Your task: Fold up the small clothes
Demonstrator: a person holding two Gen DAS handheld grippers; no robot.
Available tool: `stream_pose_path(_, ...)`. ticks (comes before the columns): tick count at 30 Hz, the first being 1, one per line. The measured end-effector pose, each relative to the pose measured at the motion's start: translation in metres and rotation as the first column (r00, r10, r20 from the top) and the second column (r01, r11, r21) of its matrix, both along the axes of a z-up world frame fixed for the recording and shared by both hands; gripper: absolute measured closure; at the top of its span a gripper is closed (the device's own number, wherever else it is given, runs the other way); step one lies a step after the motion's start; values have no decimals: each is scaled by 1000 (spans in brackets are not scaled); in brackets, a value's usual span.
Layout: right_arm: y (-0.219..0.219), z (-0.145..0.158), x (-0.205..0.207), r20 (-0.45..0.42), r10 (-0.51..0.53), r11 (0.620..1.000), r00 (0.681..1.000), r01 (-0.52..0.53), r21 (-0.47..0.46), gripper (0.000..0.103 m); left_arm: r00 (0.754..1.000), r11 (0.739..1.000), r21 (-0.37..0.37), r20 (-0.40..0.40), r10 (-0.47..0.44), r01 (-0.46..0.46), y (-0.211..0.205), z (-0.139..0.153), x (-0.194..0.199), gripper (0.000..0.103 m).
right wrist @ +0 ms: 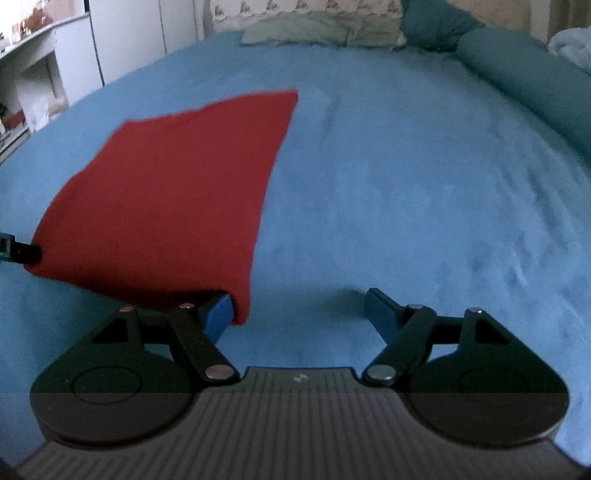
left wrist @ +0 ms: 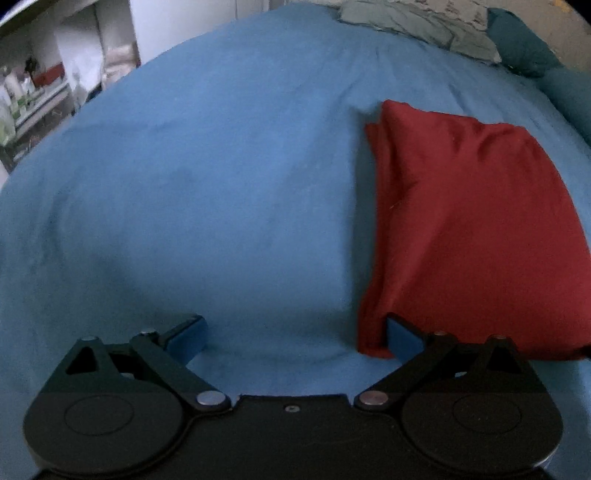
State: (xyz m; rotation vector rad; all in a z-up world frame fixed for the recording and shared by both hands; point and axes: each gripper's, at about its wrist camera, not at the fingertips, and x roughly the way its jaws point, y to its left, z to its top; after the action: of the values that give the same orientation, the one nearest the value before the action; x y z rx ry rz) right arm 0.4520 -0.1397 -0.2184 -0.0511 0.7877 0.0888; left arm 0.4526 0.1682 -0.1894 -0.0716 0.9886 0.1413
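Observation:
A folded red cloth point(left wrist: 469, 229) lies on the blue bedsheet point(left wrist: 207, 184). My left gripper point(left wrist: 295, 336) is open; its right finger point(left wrist: 402, 338) touches the cloth's near left corner, which drapes over it. In the right wrist view the red cloth point(right wrist: 170, 195) lies left of centre. My right gripper point(right wrist: 299, 314) is open; its left finger point(right wrist: 219, 314) sits under the cloth's near right corner. The left gripper's tip point(right wrist: 18, 253) shows at the cloth's left edge.
Pillows point(right wrist: 321, 26) and a teal bolster point(right wrist: 532, 81) lie at the head of the bed. White shelves point(left wrist: 40, 85) and a cabinet point(right wrist: 122, 37) stand to the left. The bedsheet point(right wrist: 424, 184) stretches to the right of the cloth.

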Motion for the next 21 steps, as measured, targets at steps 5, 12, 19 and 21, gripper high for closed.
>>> stream_pose_path(5, -8, 5, 1, -21, 50, 999, 999, -49, 16, 10, 1000, 1000, -22, -1, 10, -10, 2, 14, -1, 2)
stream_pose_path(12, -23, 63, -1, -29, 122, 990, 992, -120, 73, 8, 990, 997, 0, 120, -73, 74, -15, 88, 15, 4)
stream_pose_path(19, -31, 122, 60, 20, 128, 972, 992, -129, 197, 0, 979, 965, -179, 97, -178, 193, -20, 88, 83, 0)
stream_pose_path(21, -28, 114, 85, -23, 148, 966, 989, -139, 219, 0, 978, 955, -213, 64, -199, 208, -18, 68, 98, 1)
